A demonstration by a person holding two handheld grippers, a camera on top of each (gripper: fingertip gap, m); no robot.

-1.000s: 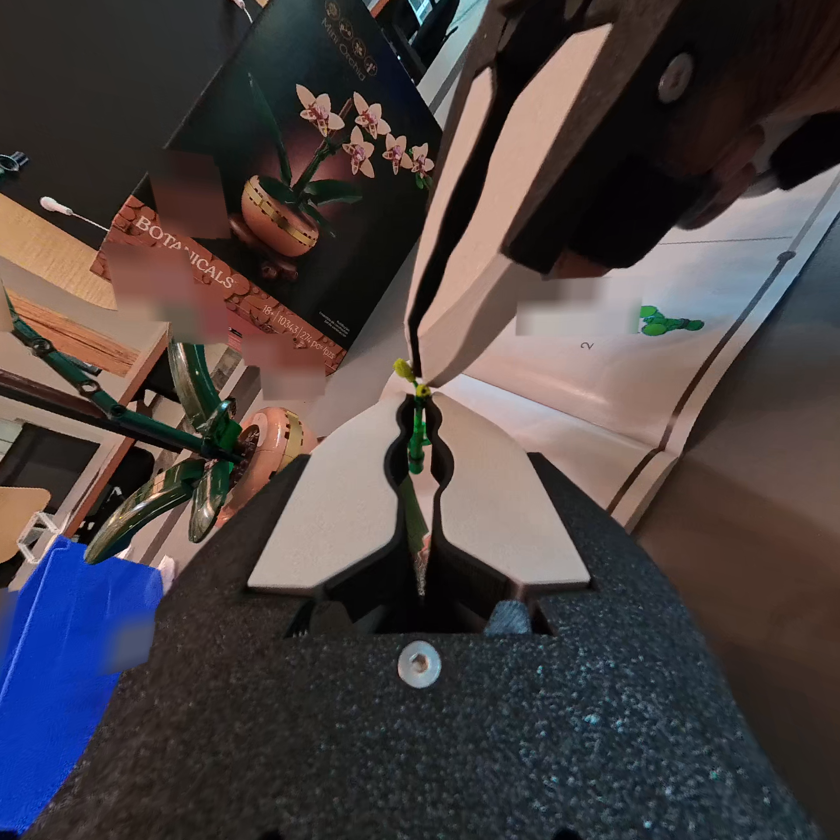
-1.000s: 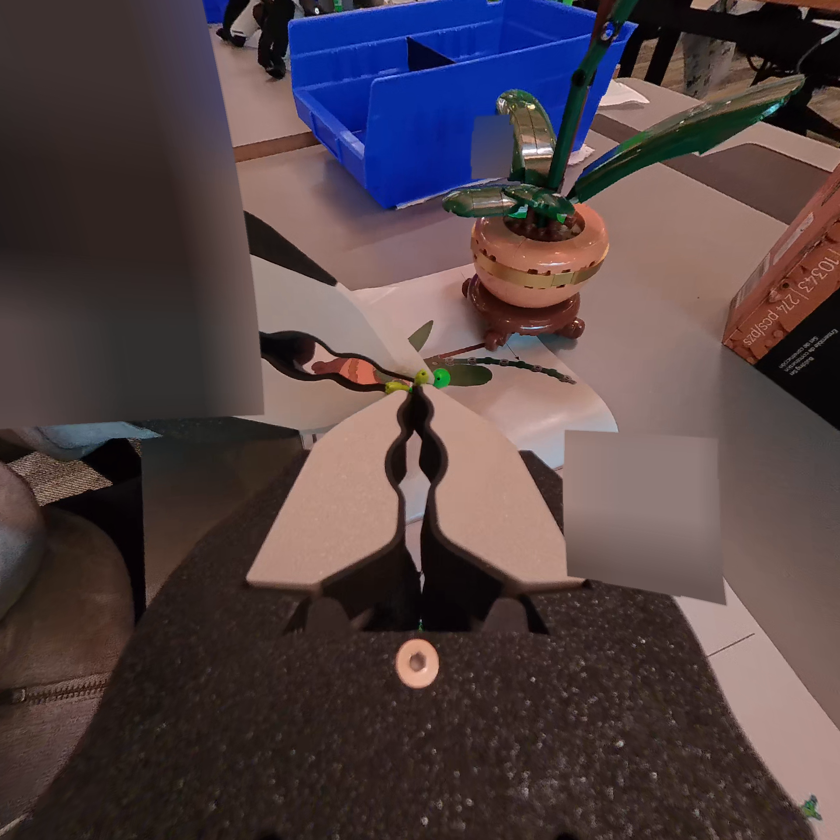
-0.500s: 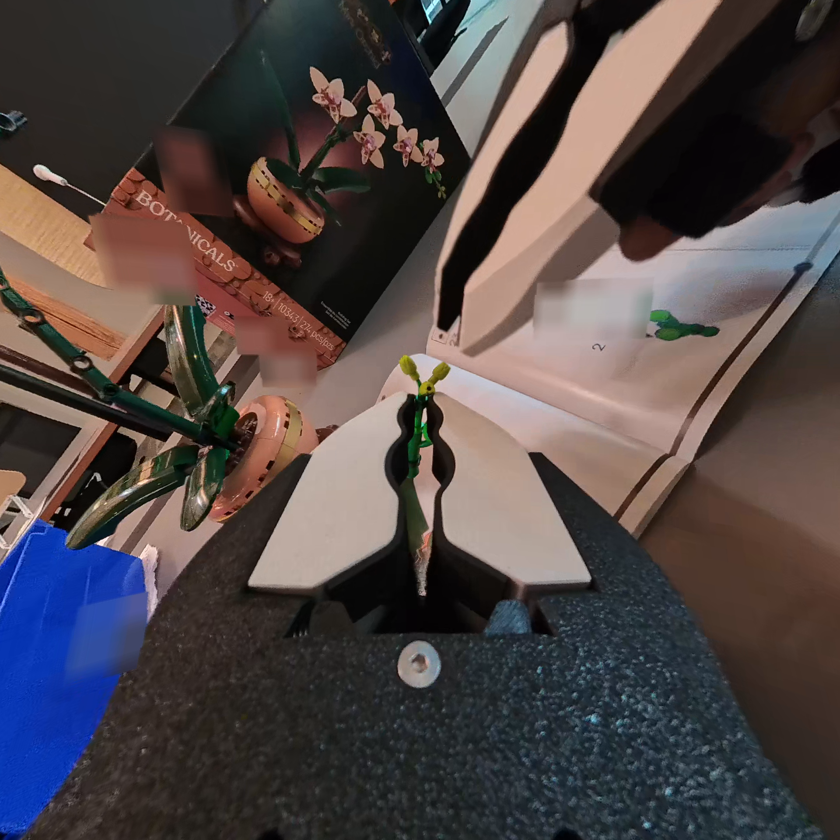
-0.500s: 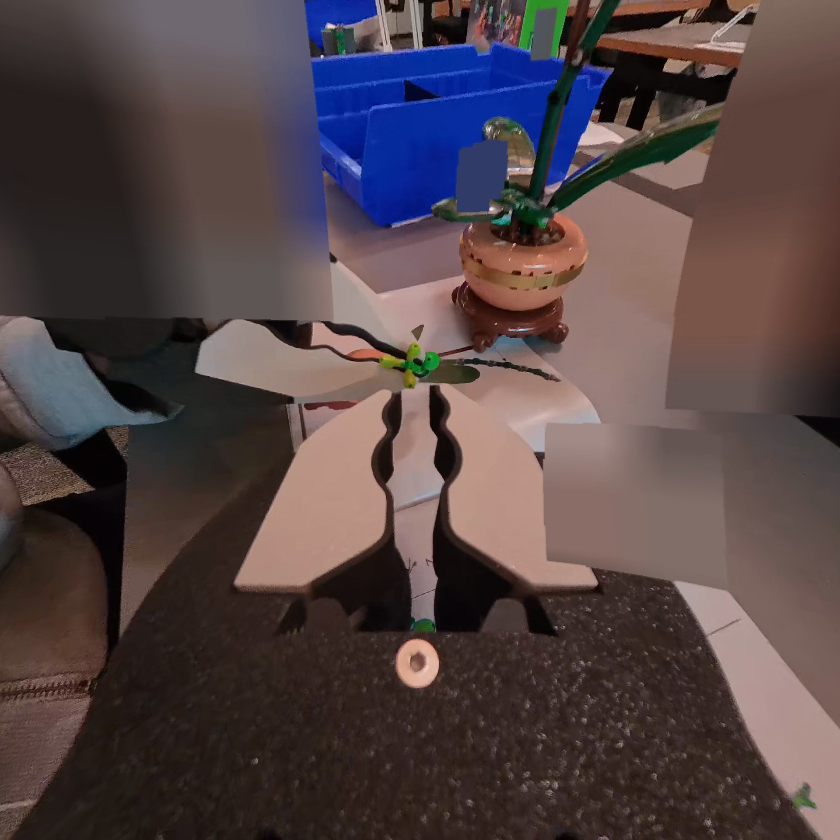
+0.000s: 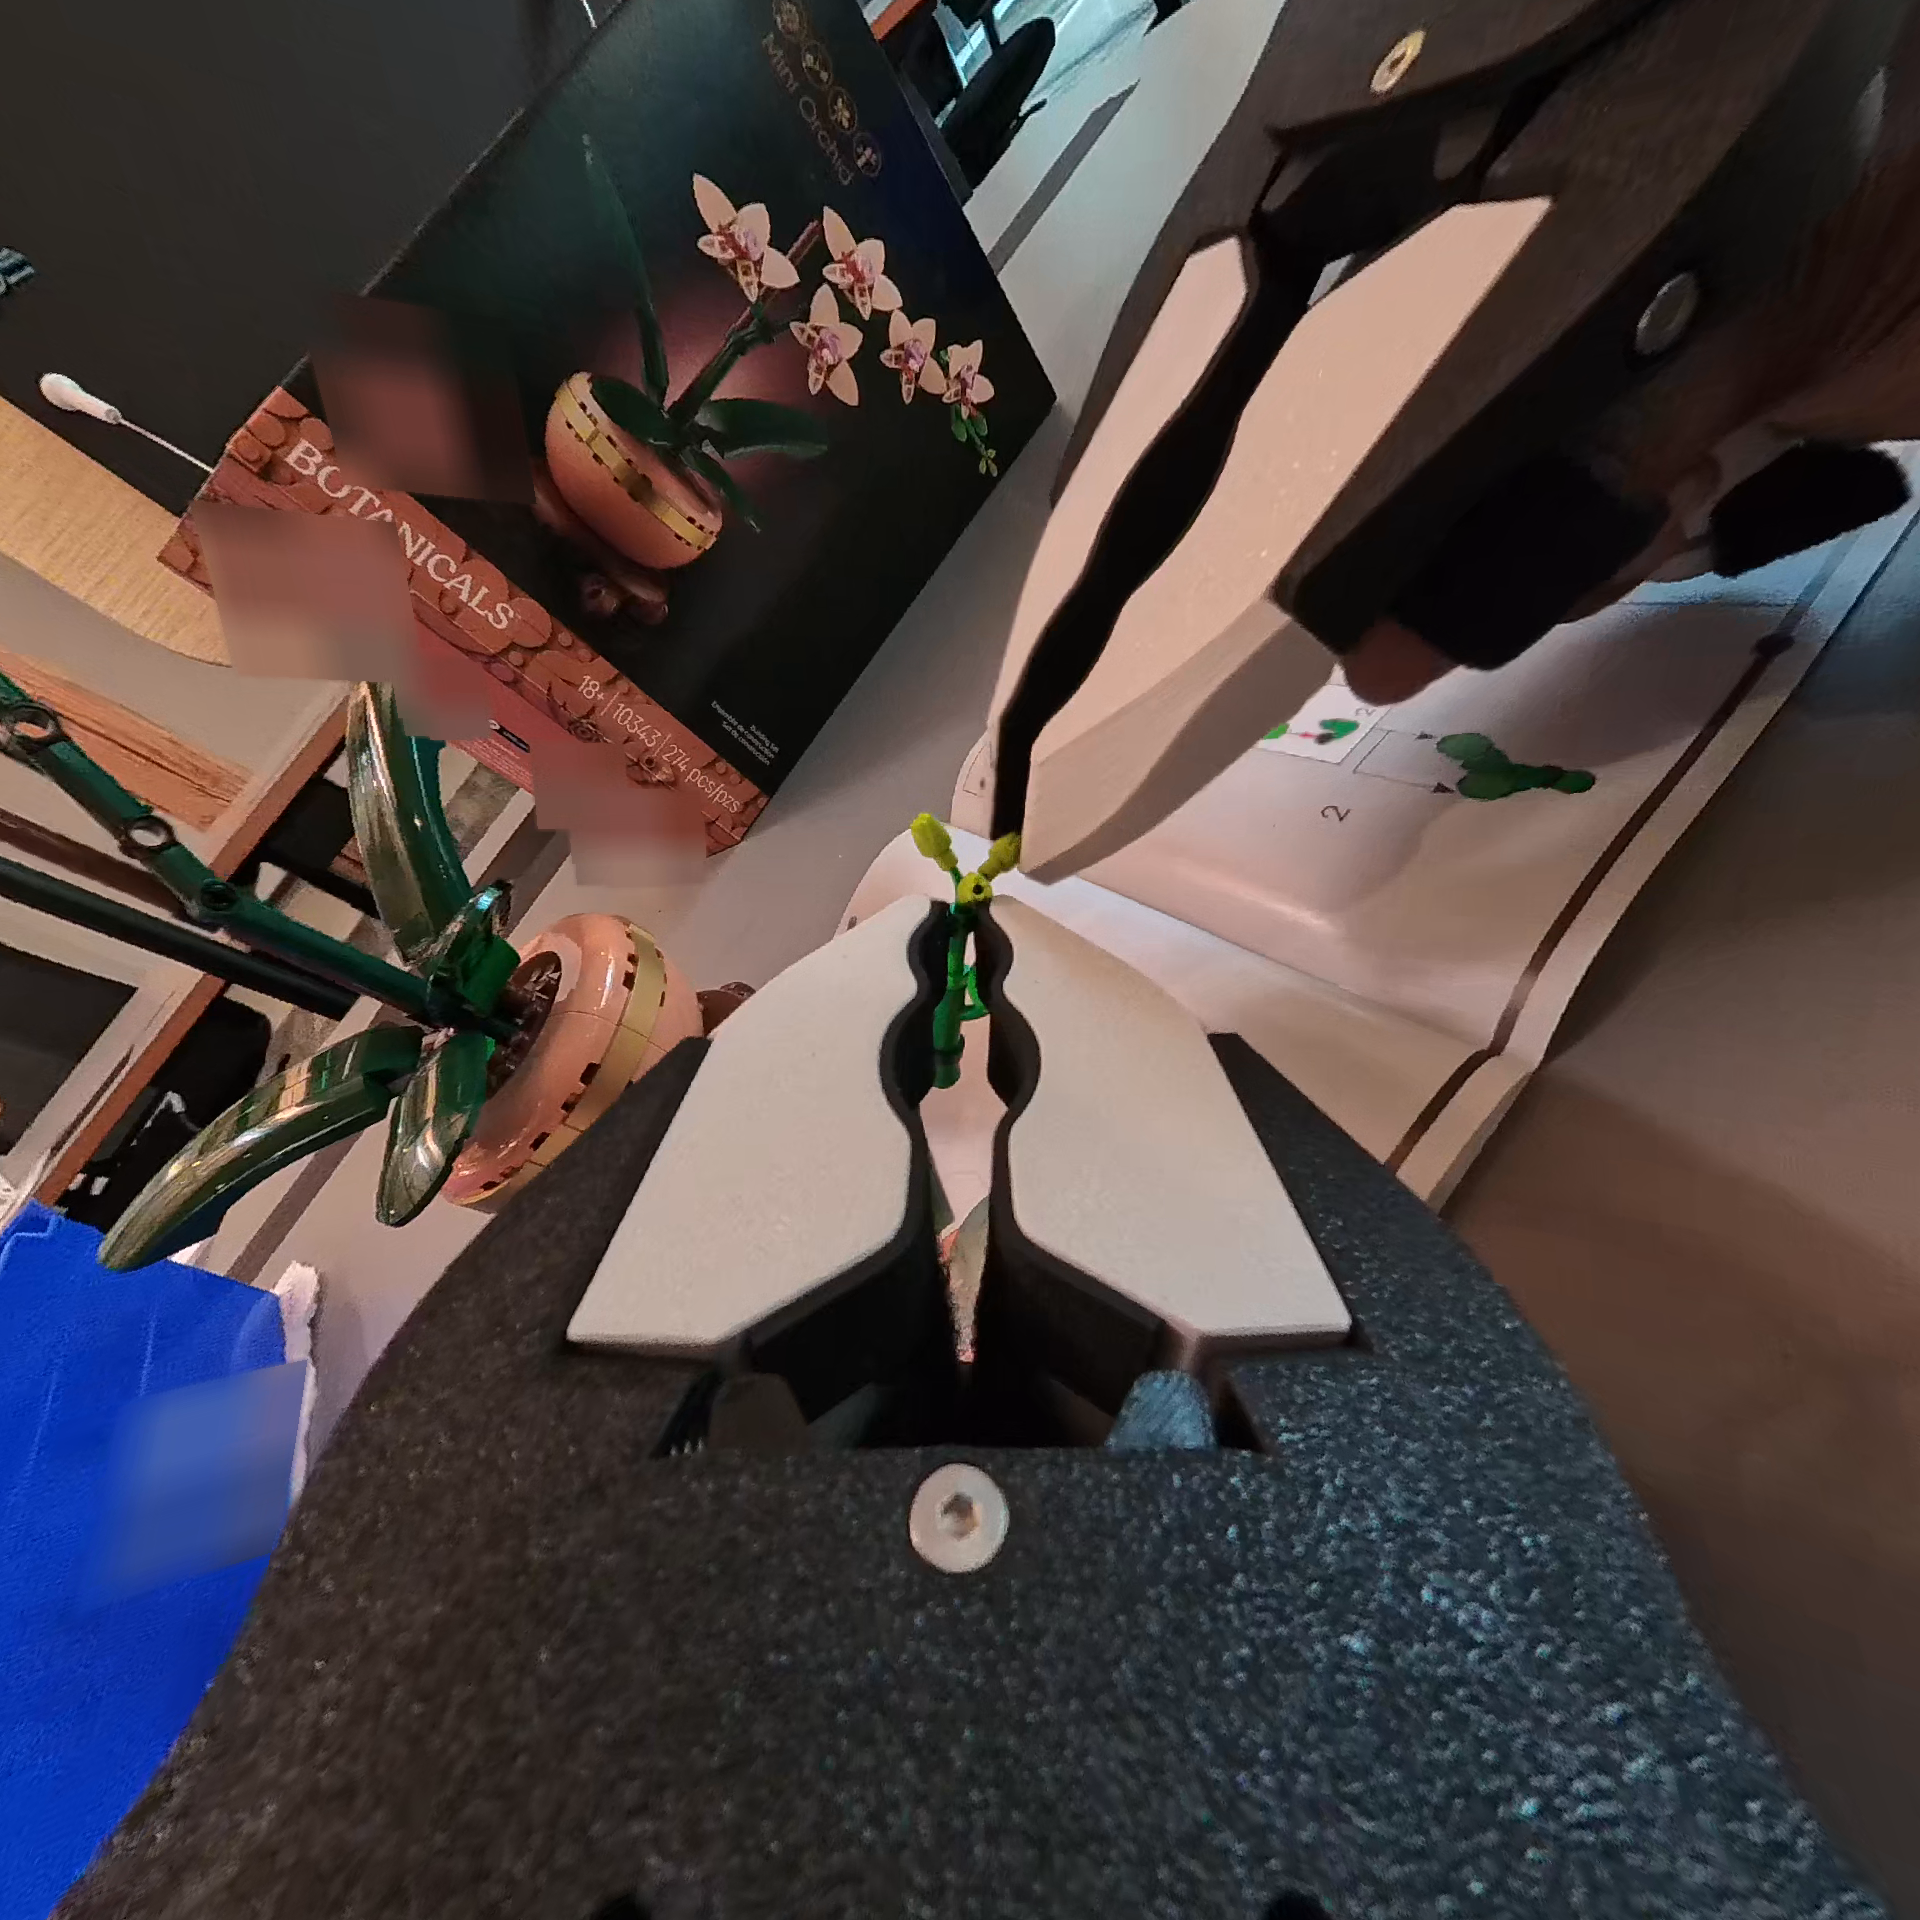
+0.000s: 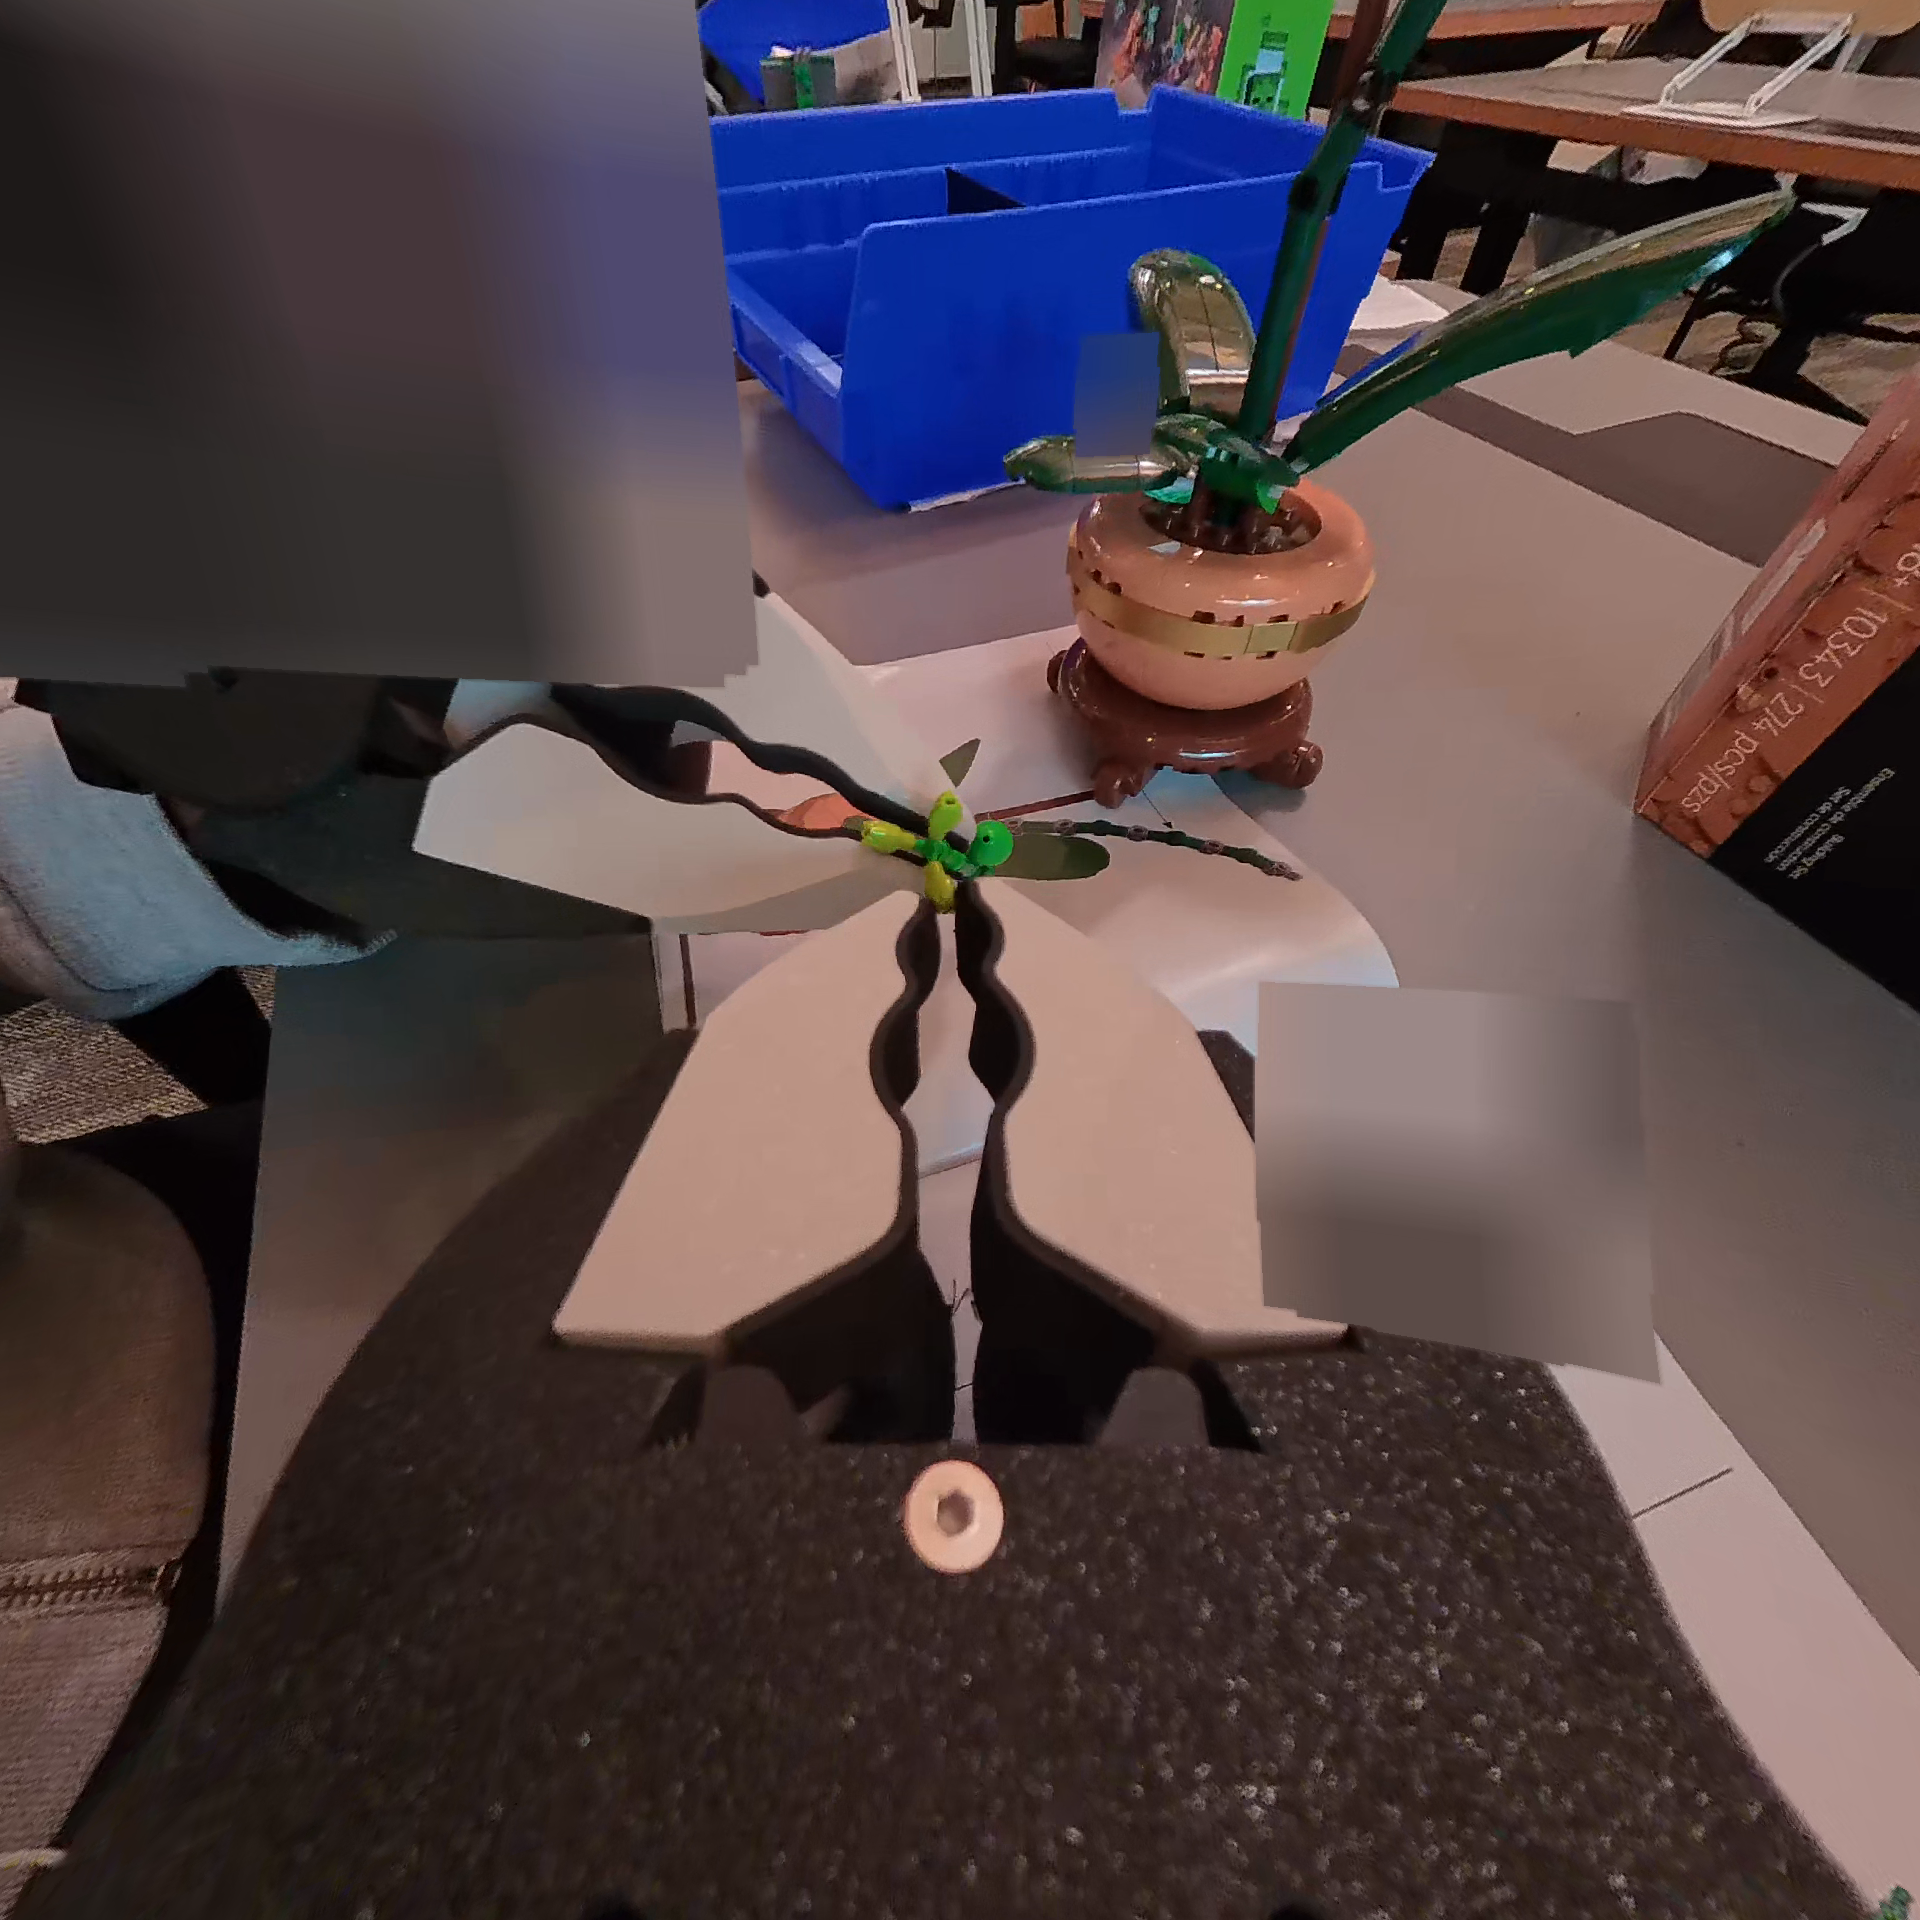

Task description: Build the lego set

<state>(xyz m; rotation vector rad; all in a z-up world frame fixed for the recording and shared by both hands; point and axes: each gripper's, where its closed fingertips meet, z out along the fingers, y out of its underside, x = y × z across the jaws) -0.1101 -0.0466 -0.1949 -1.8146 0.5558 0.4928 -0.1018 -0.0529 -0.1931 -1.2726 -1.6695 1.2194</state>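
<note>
Grey desk [image 6: 1558,727] carries all the work, and the items follow in order of size. At its far side stands a blue bin [image 6: 997,343], its contents not visible. A dark product box [image 5: 665,416] stands on the desk to the right of the model in the right wrist view. An open instruction booklet [image 5: 1351,935] lies beneath both tools.

Completed work: the pot [image 6: 1216,613] on its brown base is assembled, with dark green leaves [image 6: 1538,312] and a tall stem [image 6: 1309,208] fitted. No blossoms are seen on the stem, so the flower stage appears outstanding.

Work in hand: the left gripper [image 5: 961,909] has its fingers pressed together on a small green sprig [image 5: 951,997], which stands up between them and ends in yellow-green buds [image 5: 971,852]. The right gripper [image 6: 945,904] has its fingers drawn almost together at the tips, which meet one bud; whether they pinch that bud or merely touch it cannot be told.

Judgement: the base plant is finished; this bud sprig is a sub-assembly being completed above the booklet, apart from the model. Attaching it to the stem, and building the flowers, remain.
</note>
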